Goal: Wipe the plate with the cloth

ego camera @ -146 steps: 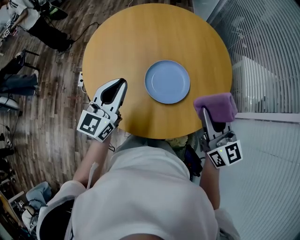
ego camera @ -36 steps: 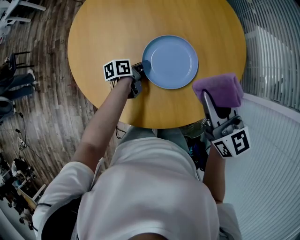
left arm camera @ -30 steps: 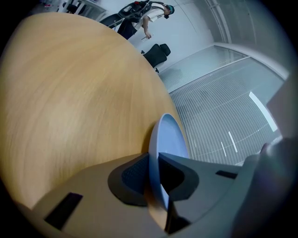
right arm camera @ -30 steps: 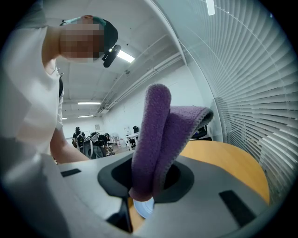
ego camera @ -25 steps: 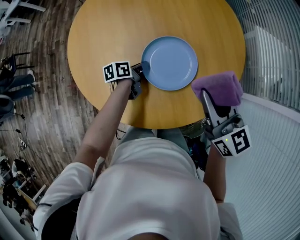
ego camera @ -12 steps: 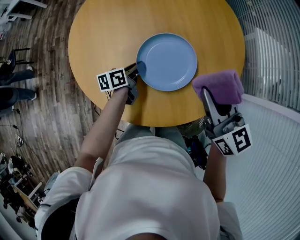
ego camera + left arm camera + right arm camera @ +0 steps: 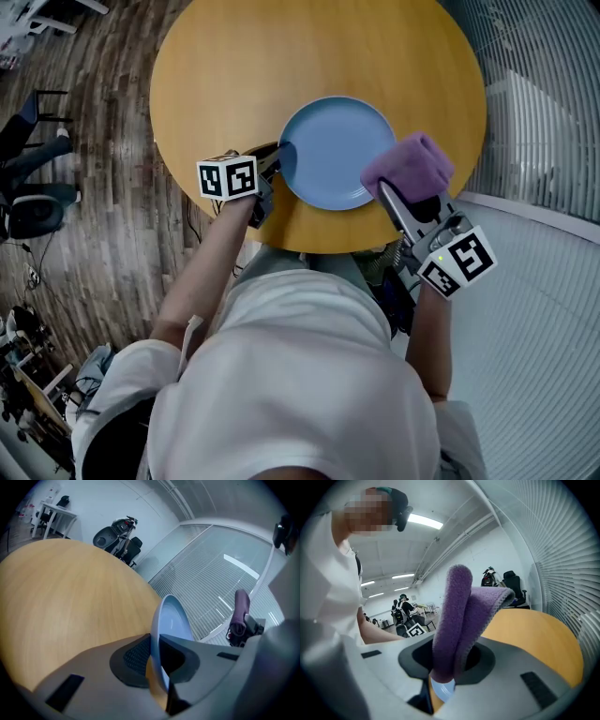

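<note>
**A:** What's your left tool doing?

**B:** My left tool (image 7: 277,156) is closed narrow on the left rim of the blue plate (image 7: 337,150). In the left gripper view the rim runs edge-on straight between my pads (image 7: 136,656), and both press on it.

**A:** And the right one?

**B:** My right tool (image 7: 451,665) is clamped on the purple cloth (image 7: 459,611). It is folded over, and the fold stands up out of the jaws.

**A:** Where does the cloth sit against the plate?

**B:** From the head view the cloth lies over the plate's right edge, opposite my left tool. I can't tell whether it touches the plate.

**A:** And the plate itself?

**B:** It's over the near part of the round wooden counter (image 7: 281,56), close to the edge in front of me. I can't tell whether its underside rests on the wood or is raised off it.
</note>
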A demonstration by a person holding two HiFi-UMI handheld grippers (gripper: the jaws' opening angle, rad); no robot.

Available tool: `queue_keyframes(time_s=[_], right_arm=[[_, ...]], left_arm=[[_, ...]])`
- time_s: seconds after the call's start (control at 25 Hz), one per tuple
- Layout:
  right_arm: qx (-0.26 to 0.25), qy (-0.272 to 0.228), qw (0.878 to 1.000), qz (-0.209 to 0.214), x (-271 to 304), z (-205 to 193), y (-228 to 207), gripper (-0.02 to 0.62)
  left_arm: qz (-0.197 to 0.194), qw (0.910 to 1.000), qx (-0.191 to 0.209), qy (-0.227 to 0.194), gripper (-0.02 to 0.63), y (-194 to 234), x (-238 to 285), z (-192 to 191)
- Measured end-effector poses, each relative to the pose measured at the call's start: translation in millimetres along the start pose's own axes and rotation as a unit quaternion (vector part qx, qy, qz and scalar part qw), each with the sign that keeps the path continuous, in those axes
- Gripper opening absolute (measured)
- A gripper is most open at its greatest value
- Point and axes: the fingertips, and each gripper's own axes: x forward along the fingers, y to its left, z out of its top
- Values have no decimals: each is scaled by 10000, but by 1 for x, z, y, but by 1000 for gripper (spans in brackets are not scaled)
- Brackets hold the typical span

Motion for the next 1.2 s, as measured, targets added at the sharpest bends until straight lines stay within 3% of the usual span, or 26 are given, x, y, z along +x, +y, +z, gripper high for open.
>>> queue_keyframes(time_s=[0.24,0.72,1.0,1.2], right_arm=[[470,388,9975,353,20,-23,20,87],[1342,699,9844,899,51,-37,43,87],[1178,1238,9827,711,53,-52,42,87],[1392,1493,9751,870,65,-66,45,87]], left_arm=[[-46,9990,434,-126,37,-22,-26,2],[-326,9955,758,-475,37,-69,-55,10],[-256,9928,1043,-523,37,-79,-66,11],[-155,9921,1152,-471,37,-78,-66,4]])
